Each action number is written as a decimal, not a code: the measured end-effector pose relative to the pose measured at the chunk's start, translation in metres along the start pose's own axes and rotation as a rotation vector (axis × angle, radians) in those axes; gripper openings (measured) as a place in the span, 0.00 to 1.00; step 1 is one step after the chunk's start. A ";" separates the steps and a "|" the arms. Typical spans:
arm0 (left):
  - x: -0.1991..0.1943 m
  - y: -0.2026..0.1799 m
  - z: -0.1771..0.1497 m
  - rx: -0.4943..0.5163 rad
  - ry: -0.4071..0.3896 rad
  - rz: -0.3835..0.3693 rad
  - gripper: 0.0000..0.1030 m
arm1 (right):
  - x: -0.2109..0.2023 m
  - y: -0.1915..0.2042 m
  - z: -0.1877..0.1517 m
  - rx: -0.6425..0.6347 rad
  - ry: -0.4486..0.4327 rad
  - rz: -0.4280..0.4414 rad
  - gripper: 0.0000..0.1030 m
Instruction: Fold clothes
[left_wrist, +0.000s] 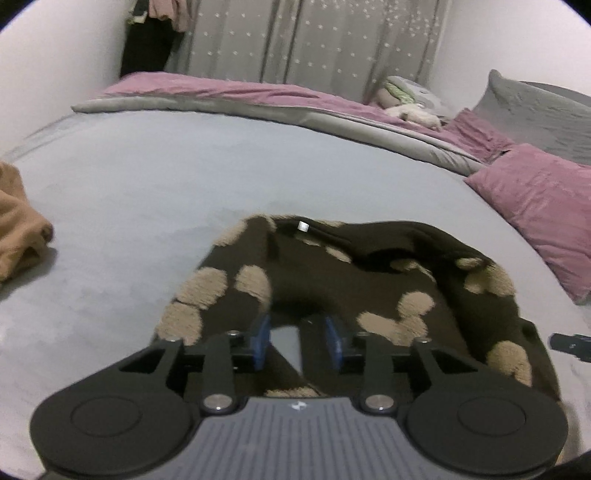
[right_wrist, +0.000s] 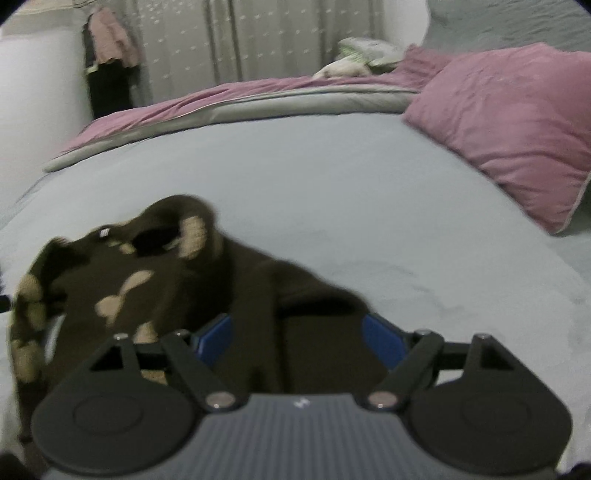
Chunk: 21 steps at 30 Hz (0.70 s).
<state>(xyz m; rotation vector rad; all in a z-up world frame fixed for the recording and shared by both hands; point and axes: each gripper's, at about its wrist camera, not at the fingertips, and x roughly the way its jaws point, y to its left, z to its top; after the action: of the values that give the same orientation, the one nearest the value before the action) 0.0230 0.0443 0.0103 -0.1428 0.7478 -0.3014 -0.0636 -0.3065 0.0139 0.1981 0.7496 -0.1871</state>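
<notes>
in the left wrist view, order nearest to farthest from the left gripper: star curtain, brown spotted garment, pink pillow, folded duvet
1. brown spotted garment, right at the left gripper
2. pink pillow, to the right
3. folded duvet, across the bed's far side
4. star curtain, behind the bed

The sweater (left_wrist: 332, 280) under both tools was fuzzy dark knit with raised, nubbly tan patches. The sheet (left_wrist: 147, 192) beyond it looked like smooth, matt grey cloth. The left gripper (left_wrist: 298, 341) was matt black plastic with bright metal pivot pins and blue pads (left_wrist: 260, 341); the right gripper (right_wrist: 297, 341) looked the same. Far to the right gripper's right, the pillow (right_wrist: 517, 125) was crinkled mauve cloth with a faint sheen.
</notes>
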 end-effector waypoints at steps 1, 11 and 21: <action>0.002 0.000 -0.001 -0.013 0.020 -0.024 0.39 | 0.000 0.004 0.000 0.003 0.012 0.027 0.79; 0.035 -0.007 -0.027 -0.038 0.201 -0.105 0.39 | 0.019 0.045 -0.012 -0.017 0.150 0.209 0.69; 0.045 -0.013 -0.035 0.005 0.226 -0.063 0.39 | 0.037 0.058 -0.028 -0.072 0.214 0.162 0.13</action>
<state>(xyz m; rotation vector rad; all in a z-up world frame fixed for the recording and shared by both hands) 0.0272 0.0172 -0.0414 -0.1291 0.9677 -0.3830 -0.0415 -0.2472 -0.0251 0.2111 0.9471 0.0159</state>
